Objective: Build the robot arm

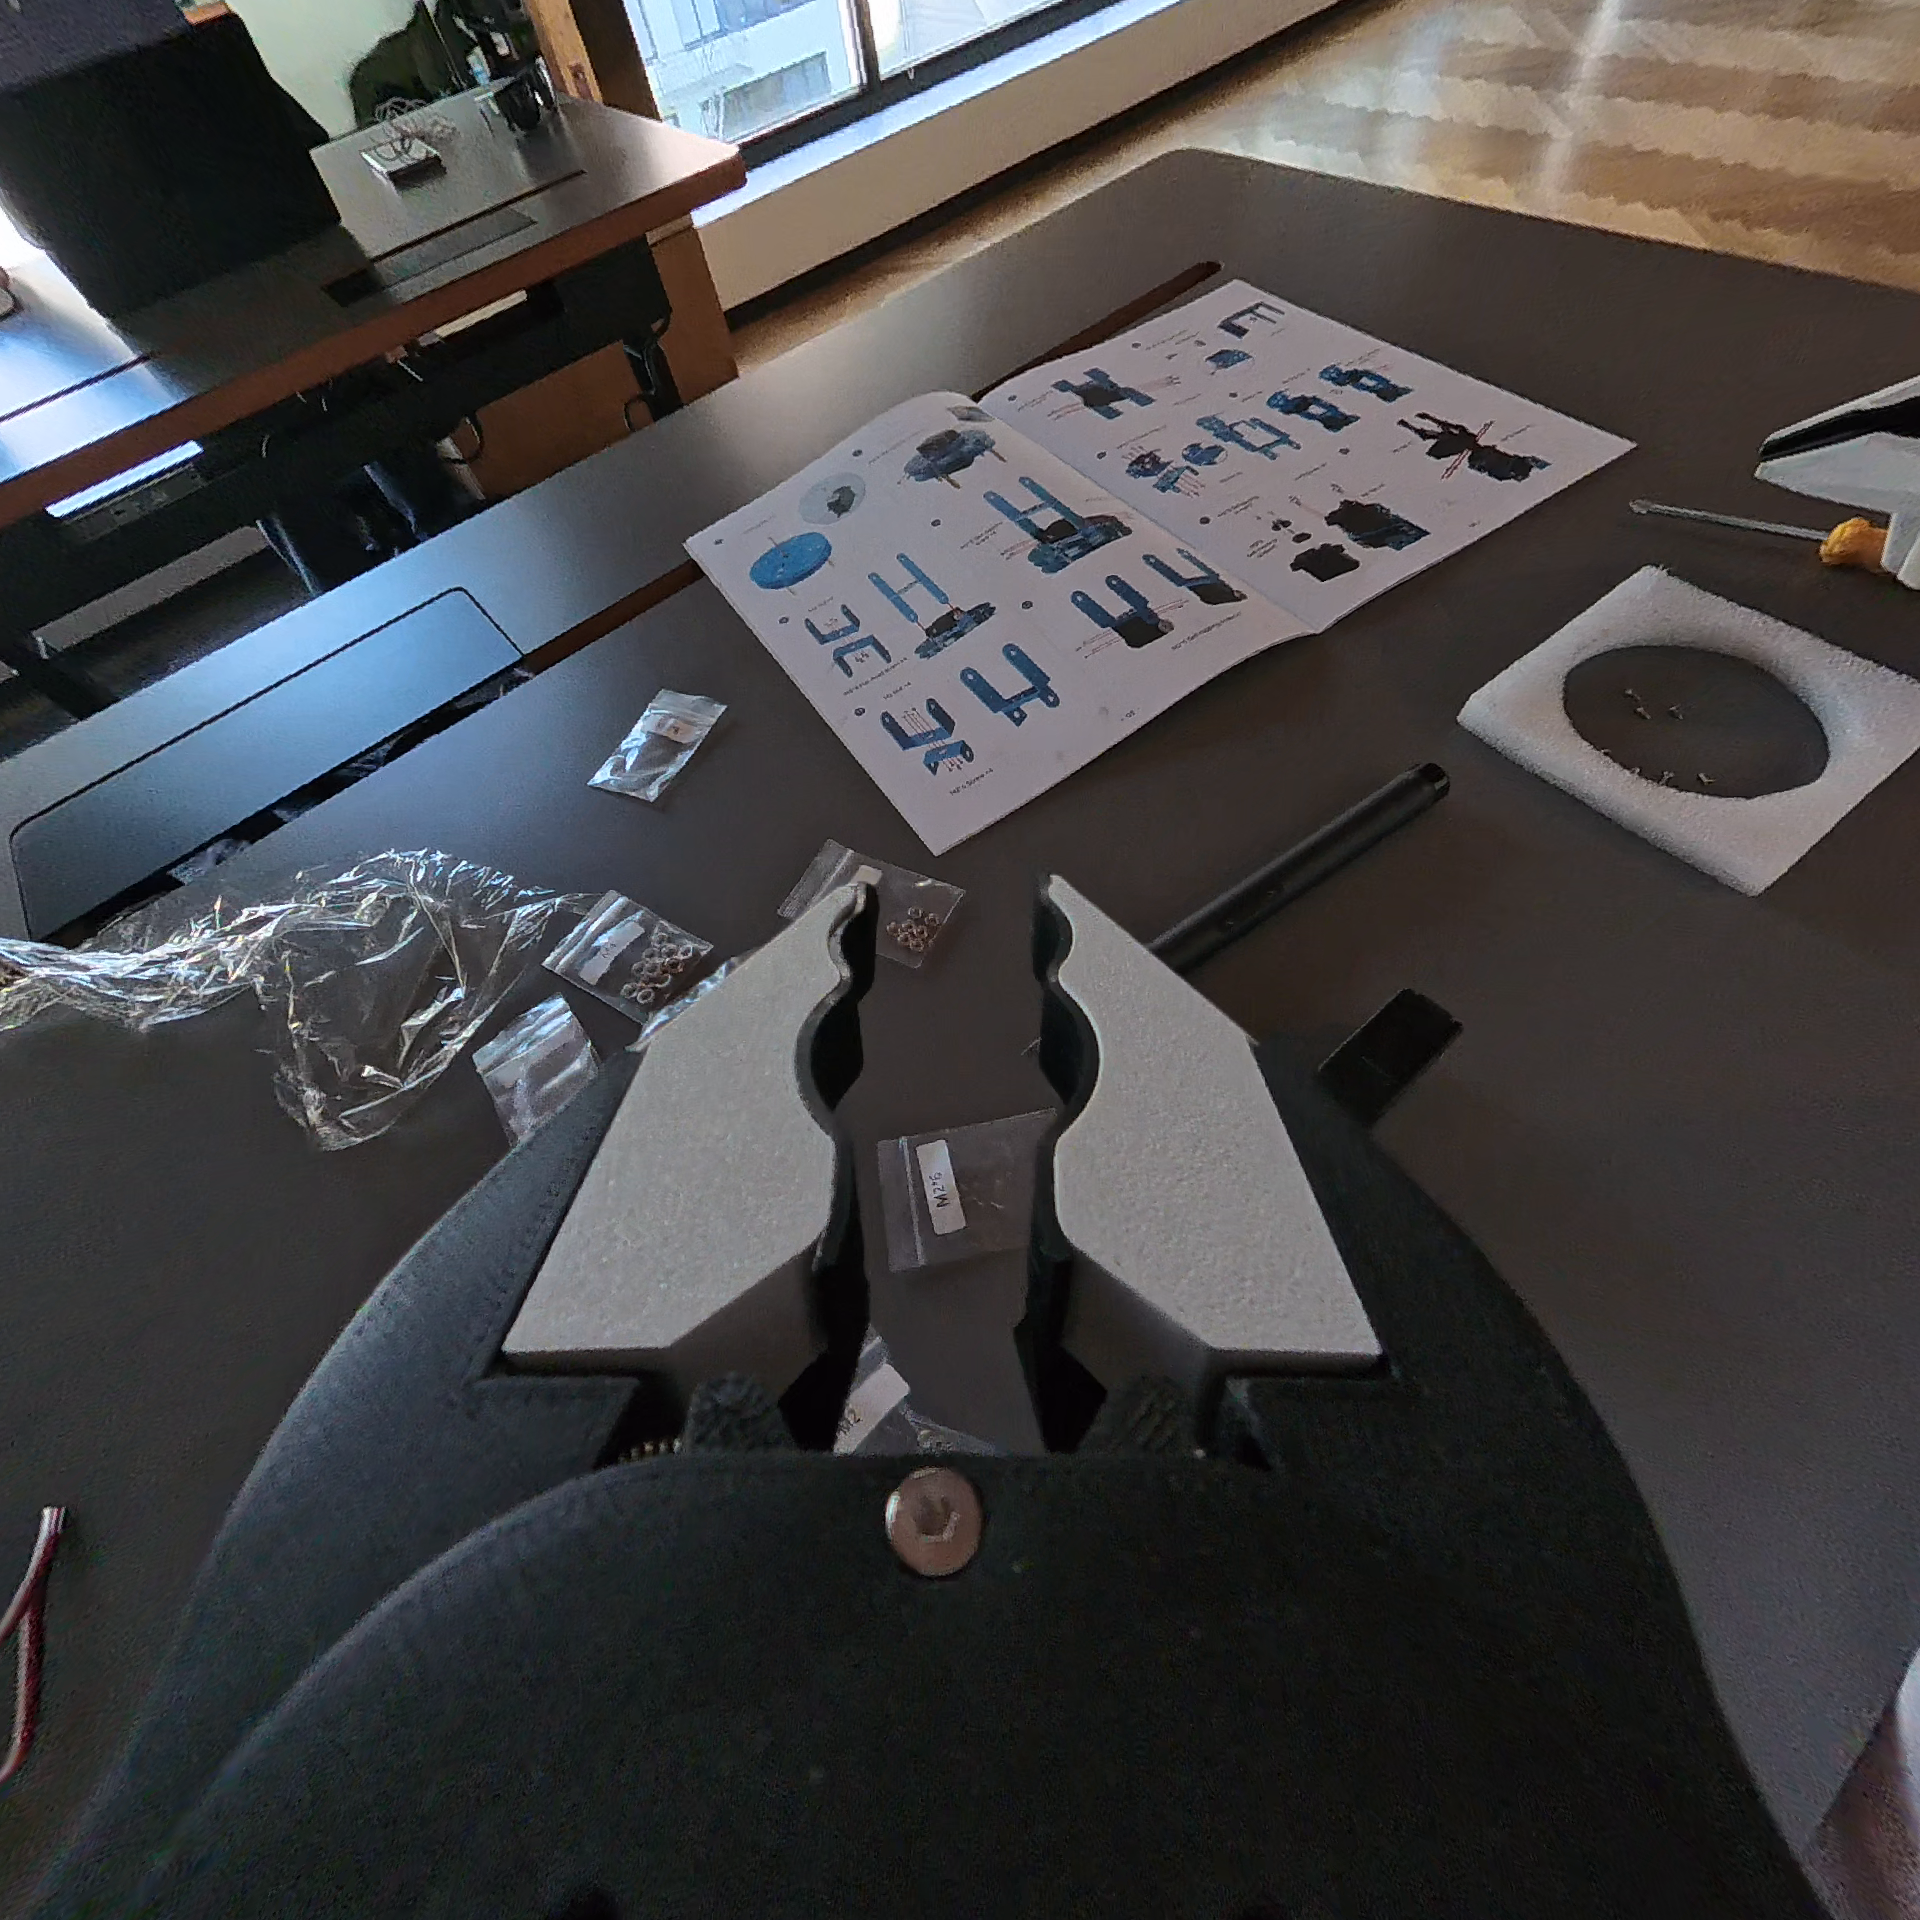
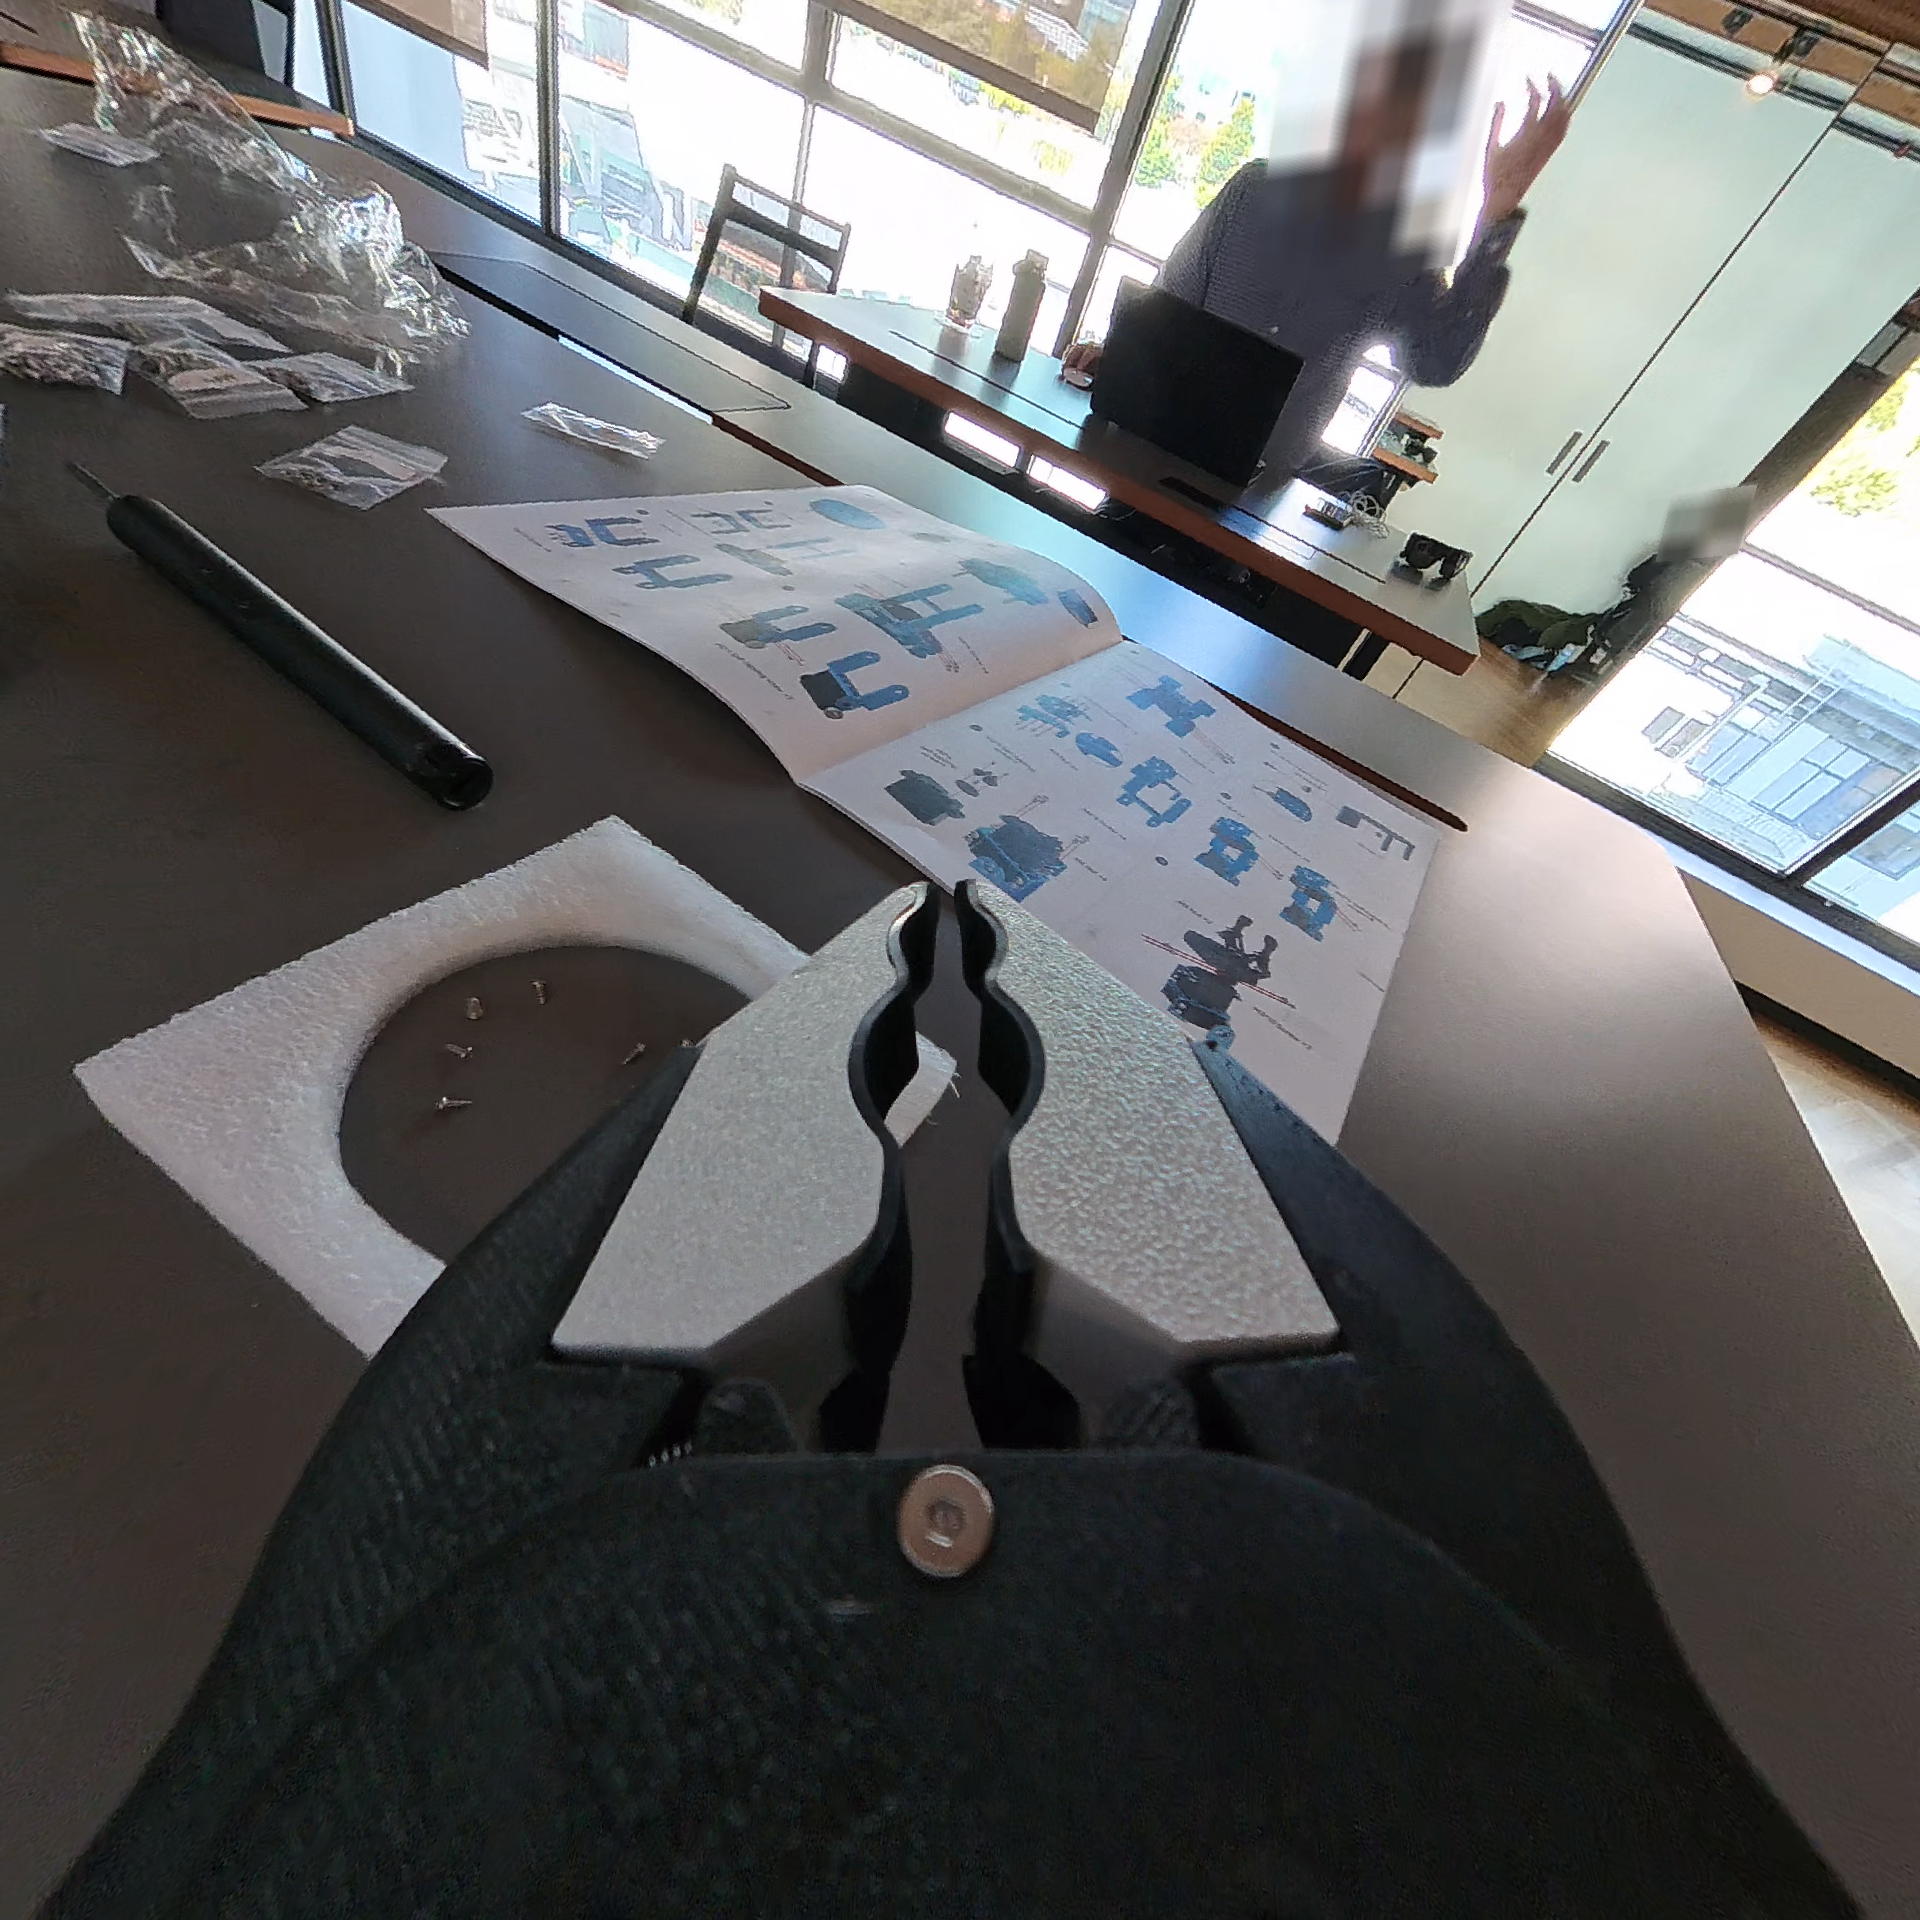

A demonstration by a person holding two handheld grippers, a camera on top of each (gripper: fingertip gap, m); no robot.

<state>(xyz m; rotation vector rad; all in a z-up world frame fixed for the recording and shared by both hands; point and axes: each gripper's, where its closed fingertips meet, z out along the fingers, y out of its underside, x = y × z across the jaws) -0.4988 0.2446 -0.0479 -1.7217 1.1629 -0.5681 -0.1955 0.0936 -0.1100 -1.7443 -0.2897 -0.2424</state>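
Observation:
My left gripper point(image 1: 956, 902) is open and empty, low over the dark table point(image 1: 1455, 1247). A small clear bag with a white label point(image 1: 961, 1195) lies under the gap between its fingers. More small bags of metal hardware point(image 1: 644, 951) lie just ahead and to the left. My right gripper point(image 2: 940, 896) has its jaws nearly together with only a thin gap and nothing between them. It is over the corner of a white foam square point(image 2: 239, 1122) whose round hole holds several tiny screws point(image 2: 468, 1049). The right gripper also shows far right in the left wrist view point(image 1: 1860, 447), beside a yellow-handled screwdriver point(image 1: 1766, 530).
An open instruction booklet point(image 1: 1143, 540) lies mid-table, also in the right wrist view point(image 2: 1039, 748). A black cylindrical tool point(image 1: 1309, 862) lies between booklet and foam point(image 1: 1704, 727). Crumpled clear plastic point(image 1: 312, 977) is at left. A person point(image 2: 1351, 270) sits at another table with a laptop point(image 2: 1195, 405). My hands' fingertips stand some 35 cm from each other.

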